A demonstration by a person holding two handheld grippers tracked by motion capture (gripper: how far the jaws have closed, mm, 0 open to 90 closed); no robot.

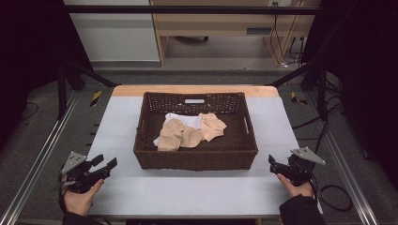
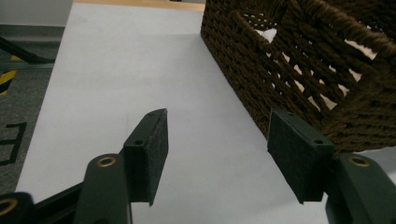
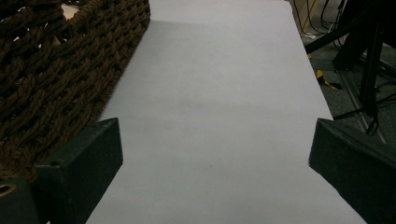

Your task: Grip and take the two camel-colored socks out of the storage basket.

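Bench (image 1: 197, 187) carries the basket (image 1: 195, 157) at frame centre, socks (image 1: 187, 133) heaped inside. Left gripper (image 1: 105, 164) lower left, right gripper (image 1: 272, 161) lower right, both jaws wide open, empty. Risk: I snag the weave, or lift several socks tangled together.

Lab, black frame (image 1: 187, 9), floor cables (image 1: 335, 197)

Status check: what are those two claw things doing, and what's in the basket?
Left gripper open, empty; right gripper open, empty. Beige socks on white cloth inside wicker basket. Nothing in the way.
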